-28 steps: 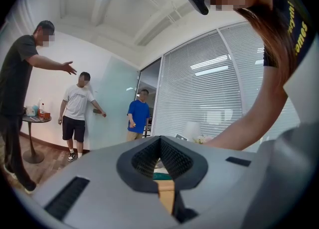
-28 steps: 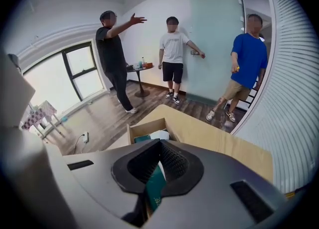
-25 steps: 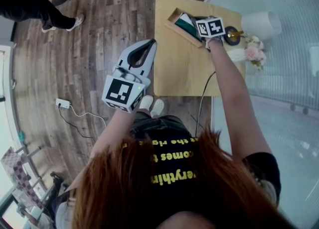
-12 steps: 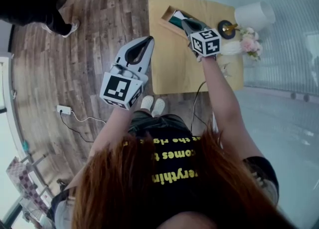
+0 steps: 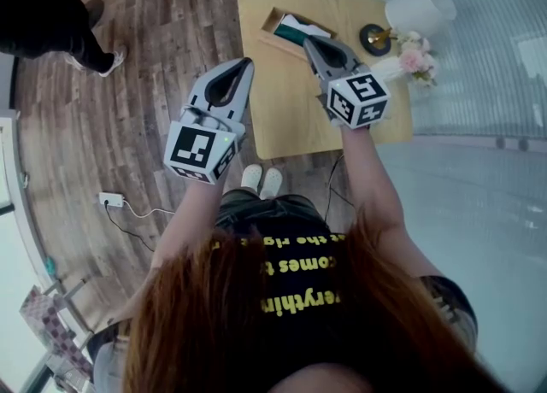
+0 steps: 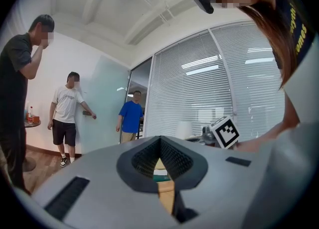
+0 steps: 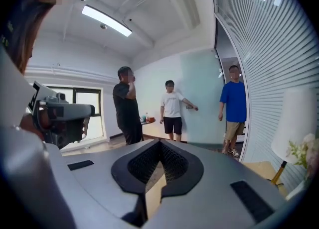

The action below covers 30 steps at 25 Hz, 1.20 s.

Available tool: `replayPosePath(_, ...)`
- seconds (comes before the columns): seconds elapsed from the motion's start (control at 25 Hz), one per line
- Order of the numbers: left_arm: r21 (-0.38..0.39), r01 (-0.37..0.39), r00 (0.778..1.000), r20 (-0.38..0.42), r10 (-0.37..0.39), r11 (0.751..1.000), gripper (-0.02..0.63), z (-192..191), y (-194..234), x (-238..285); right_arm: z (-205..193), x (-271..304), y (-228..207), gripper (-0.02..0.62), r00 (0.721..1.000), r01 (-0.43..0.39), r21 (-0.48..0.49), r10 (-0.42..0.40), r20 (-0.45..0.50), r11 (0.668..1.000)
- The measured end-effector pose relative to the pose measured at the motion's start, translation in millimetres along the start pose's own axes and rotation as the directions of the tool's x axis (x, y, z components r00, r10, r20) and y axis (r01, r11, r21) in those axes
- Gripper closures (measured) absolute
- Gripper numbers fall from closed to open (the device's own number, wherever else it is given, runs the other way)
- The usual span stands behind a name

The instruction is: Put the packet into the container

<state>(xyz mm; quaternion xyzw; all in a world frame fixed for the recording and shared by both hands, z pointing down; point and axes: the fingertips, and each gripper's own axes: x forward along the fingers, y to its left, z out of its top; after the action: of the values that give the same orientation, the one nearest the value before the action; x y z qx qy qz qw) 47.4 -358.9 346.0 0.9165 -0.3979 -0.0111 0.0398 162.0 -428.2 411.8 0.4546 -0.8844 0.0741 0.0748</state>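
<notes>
The packet (image 5: 295, 30), green and white, lies inside the shallow wooden container (image 5: 275, 34) at the far side of the small wooden table (image 5: 291, 118). My right gripper (image 5: 309, 42) hangs above the table, nearer to me than the container; it is shut and holds nothing. My left gripper (image 5: 246, 61) hovers off the table's left edge over the floor, also shut and empty. In the left gripper view the left gripper (image 6: 160, 138) points level at the table. In the right gripper view the right gripper (image 7: 160, 142) points across the room, its pads together.
A white lamp (image 5: 419, 11) with a dark round base (image 5: 374, 38) and pink flowers (image 5: 412, 60) crowd the table's far right corner. A power strip (image 5: 111, 200) and cable lie on the wood floor. A person in black (image 5: 43, 15) stands at the far left; others stand by the wall.
My right gripper has risen and drawn back from the container toward me, empty. The packet stays in the container. My left gripper has hardly moved.
</notes>
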Motion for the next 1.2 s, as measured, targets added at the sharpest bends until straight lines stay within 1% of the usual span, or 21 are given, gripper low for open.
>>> replayPosePath(0.2, 0.008, 0.007, 1.000, 0.001, -0.007, 1.000, 0.606, 1.6, -6.1, 2.0, 24.5, -27.9, 11.7, 0.580, 0.998, 0.012, -0.019, -0.011, 0.057, 1.000)
replayPosePath(0.48, 0.016, 0.019, 1.000, 0.004, -0.019, 1.000, 0.606, 2.8, -17.1, 3.6, 47.5, -64.6, 29.5, 0.580, 0.989, -0.009, 0.042, 0.002, 0.150, 0.999)
replayPosePath(0.6, 0.019, 0.026, 1.000, 0.009, -0.027, 0.999, 0.606, 3.6, -22.3, 4.4, 56.3, -75.3, 38.0, 0.580, 0.984, -0.007, 0.030, 0.002, 0.178, 1.000)
replayPosePath(0.84, 0.021, 0.045, 0.999, 0.013, -0.045, 0.999, 0.606, 5.6, -31.1, 7.0, 62.9, -84.6, 50.8, 0.580, 0.981, 0.014, -0.023, -0.010, 0.192, 1.000)
replayPosePath(1.2, 0.032, 0.056, 0.998, 0.019, -0.057, 0.998, 0.606, 12.1, -34.7, 3.4, 66.6, -85.9, 66.8, 0.580, 0.982, 0.003, -0.054, 0.007, 0.191, 0.999)
